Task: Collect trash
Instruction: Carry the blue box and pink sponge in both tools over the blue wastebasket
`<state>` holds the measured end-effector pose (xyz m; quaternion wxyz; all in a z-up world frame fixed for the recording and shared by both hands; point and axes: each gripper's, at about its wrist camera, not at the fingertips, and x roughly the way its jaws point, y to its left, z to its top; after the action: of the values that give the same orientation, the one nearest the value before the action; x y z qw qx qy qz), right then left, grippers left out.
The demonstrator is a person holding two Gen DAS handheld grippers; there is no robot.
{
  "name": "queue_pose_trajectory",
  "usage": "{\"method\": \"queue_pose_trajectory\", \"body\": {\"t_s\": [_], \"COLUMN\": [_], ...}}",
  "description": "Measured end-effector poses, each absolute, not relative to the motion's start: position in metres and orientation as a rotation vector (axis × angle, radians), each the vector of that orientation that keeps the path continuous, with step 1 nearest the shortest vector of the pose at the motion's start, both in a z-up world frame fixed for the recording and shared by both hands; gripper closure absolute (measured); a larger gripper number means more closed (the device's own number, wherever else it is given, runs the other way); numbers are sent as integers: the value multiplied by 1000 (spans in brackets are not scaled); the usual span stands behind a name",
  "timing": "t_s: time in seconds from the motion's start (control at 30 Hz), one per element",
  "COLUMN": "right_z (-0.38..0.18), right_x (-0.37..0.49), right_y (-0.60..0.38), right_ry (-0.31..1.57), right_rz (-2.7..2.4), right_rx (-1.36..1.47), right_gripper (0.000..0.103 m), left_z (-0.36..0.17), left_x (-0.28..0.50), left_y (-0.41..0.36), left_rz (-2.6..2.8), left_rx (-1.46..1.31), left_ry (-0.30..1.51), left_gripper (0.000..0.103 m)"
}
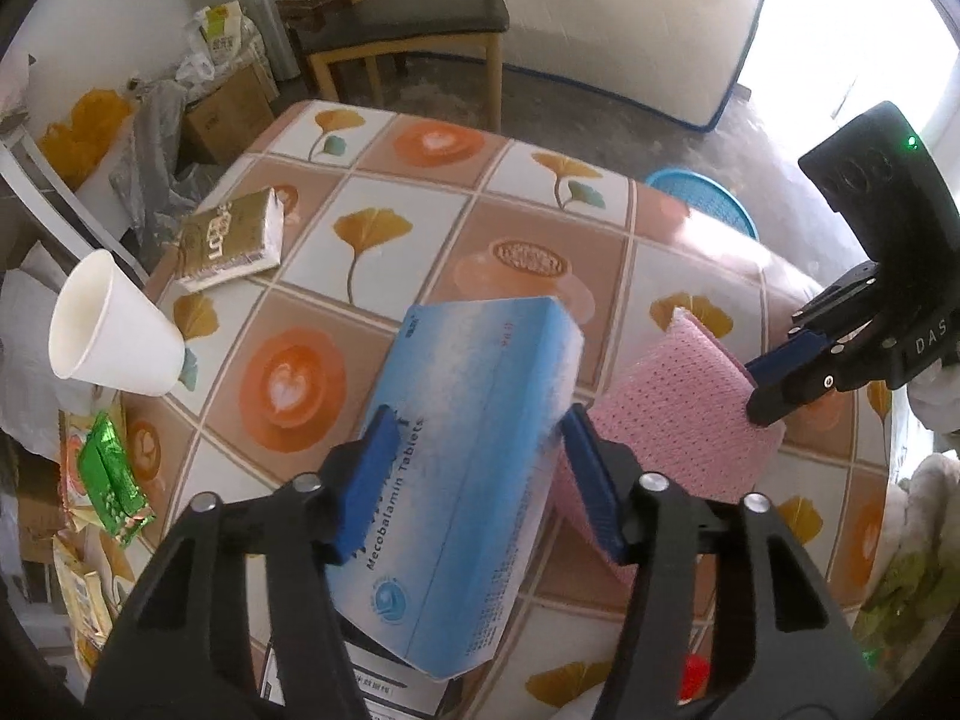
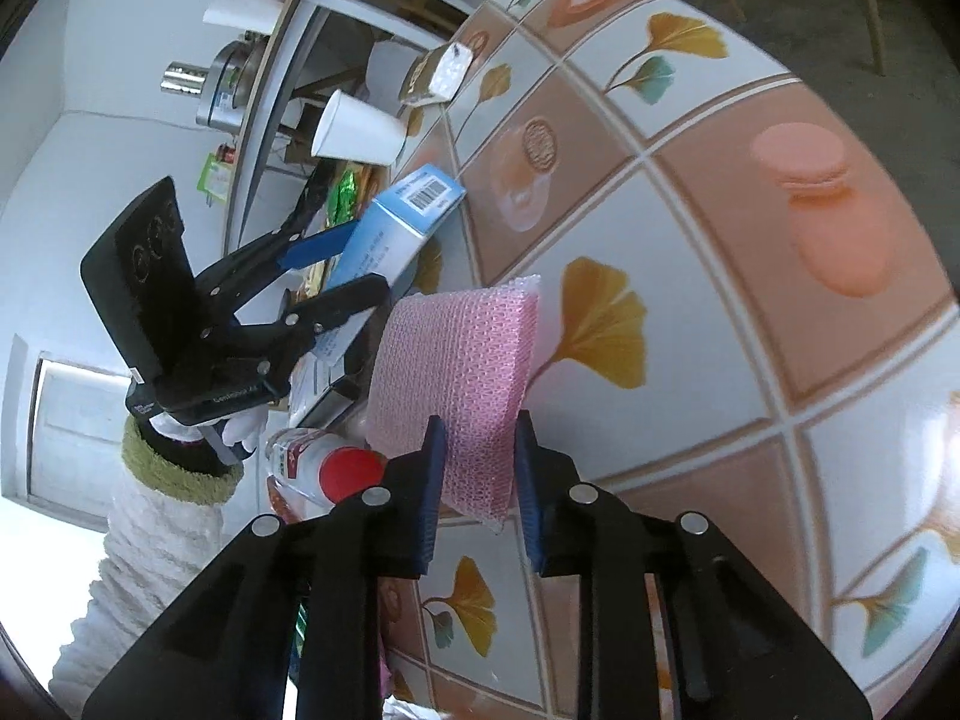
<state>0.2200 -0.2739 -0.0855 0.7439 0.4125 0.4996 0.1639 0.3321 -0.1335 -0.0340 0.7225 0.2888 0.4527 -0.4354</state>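
Observation:
My left gripper (image 1: pixel 477 429) is shut on a blue tablet box (image 1: pixel 474 450) and holds it tilted above the patterned table (image 1: pixel 384 192). The box also shows in the right wrist view (image 2: pixel 399 222), with the left gripper (image 2: pixel 360 261) clamped on it. My right gripper (image 2: pixel 477 438) is shut on a pink bubble-wrap pouch (image 2: pixel 456 372), lifted off the table. In the left wrist view the pouch (image 1: pixel 678 414) sits right of the box, with the right gripper (image 1: pixel 759 387) pinching its right edge.
On the table's left stand a white paper cup (image 1: pixel 108 336), a gold tissue pack (image 1: pixel 231 240) and a green snack wrapper (image 1: pixel 114 480). A red-capped bottle (image 2: pixel 336 468) lies near the front edge. A blue basin (image 1: pixel 705 201) and a wooden chair (image 1: pixel 414 24) stand beyond the table.

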Motion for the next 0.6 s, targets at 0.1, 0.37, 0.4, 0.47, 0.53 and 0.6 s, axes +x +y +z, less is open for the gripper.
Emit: {"method": "queue_pose_trajectory", "body": {"t_s": [0.1, 0.37, 0.4, 0.47, 0.53, 0.6], "right_z": [-84, -79, -78, -77, -76, -75], "right_x": [211, 193, 190, 184, 178, 173], "right_y": [-282, -296, -299, -305, -311, -317], "right_ry": [1084, 1062, 1059, 1056, 1055, 1054], "right_rz": [342, 305, 300, 291, 277, 265], "right_rx": [906, 884, 881, 875, 865, 865], "right_gripper": [81, 81, 81, 81, 81, 80], "left_z": [-31, -40, -40, -42, -46, -55], "left_x": [328, 318, 319, 322, 325, 326], "left_y": [-138, -153, -153, -155, -157, -162], "left_rz": [-959, -911, -902, -886, -864, -850], "left_rx": [647, 785, 791, 802, 813, 837], "left_ry": [987, 939, 932, 942, 961, 992], "left_gripper": [60, 21, 19, 19, 19, 19]}}
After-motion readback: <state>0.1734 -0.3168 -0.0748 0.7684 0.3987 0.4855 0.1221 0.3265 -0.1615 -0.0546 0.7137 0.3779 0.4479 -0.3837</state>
